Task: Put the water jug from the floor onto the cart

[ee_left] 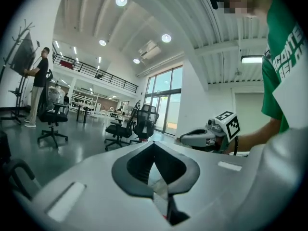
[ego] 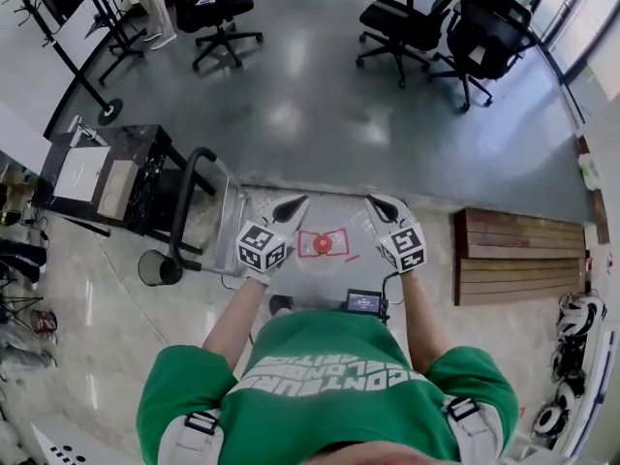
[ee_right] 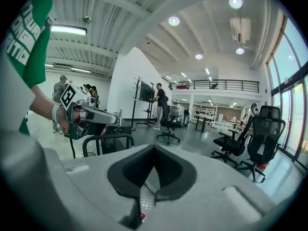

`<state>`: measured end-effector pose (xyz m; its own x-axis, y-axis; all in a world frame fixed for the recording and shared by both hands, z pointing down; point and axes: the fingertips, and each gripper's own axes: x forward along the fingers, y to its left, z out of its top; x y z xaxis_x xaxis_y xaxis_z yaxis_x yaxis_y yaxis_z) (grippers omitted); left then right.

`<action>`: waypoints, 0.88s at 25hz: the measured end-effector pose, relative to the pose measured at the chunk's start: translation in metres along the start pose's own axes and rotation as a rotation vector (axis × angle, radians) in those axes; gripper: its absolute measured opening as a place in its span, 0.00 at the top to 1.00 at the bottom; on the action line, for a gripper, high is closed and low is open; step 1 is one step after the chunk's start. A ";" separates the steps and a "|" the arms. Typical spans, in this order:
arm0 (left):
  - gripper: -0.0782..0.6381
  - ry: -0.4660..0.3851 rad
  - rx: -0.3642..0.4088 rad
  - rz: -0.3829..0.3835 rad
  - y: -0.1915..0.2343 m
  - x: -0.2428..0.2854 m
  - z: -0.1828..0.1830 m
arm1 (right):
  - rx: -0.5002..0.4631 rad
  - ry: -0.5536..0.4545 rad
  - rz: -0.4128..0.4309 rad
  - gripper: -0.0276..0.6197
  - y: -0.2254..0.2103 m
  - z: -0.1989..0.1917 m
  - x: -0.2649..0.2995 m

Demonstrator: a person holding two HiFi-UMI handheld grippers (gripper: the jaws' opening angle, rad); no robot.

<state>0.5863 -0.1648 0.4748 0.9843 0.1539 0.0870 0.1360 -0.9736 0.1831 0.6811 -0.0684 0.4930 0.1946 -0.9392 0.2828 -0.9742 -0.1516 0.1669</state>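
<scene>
The left tongs [ee_left: 154,144] are clenched shut with nothing between them, and the right tongs [ee_right: 154,147] are pinched together and empty too. In the head view they hang side by side, apart. Between and below them, the clear plastic water jug with a red cap [ego: 322,244] stands on the grey metal platform cart [ego: 334,213], whose black tubular handle [ego: 184,211] is at the left.

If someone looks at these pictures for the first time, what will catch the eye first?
First comes the person's green shirt, low in the head view, with the left gripper and the right gripper held out ahead, both shut and empty. Between them, lower down, the red cap of the water jug shows, apparently standing on the cart.
</scene>
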 end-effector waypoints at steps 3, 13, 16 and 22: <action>0.87 -0.007 -0.014 -0.008 -0.006 -0.007 0.003 | 0.017 -0.011 -0.001 0.97 0.008 0.000 -0.009; 0.87 -0.014 -0.022 -0.035 -0.019 0.003 0.001 | 0.005 -0.021 0.019 0.97 0.012 0.001 -0.018; 0.87 -0.012 -0.015 -0.046 -0.024 0.006 0.001 | -0.001 -0.024 0.021 0.97 0.013 0.002 -0.019; 0.87 -0.005 -0.020 -0.050 -0.026 0.005 -0.002 | 0.005 -0.021 0.021 0.97 0.012 0.002 -0.022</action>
<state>0.5876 -0.1387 0.4720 0.9769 0.2012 0.0725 0.1826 -0.9613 0.2065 0.6646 -0.0497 0.4871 0.1715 -0.9484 0.2666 -0.9787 -0.1330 0.1565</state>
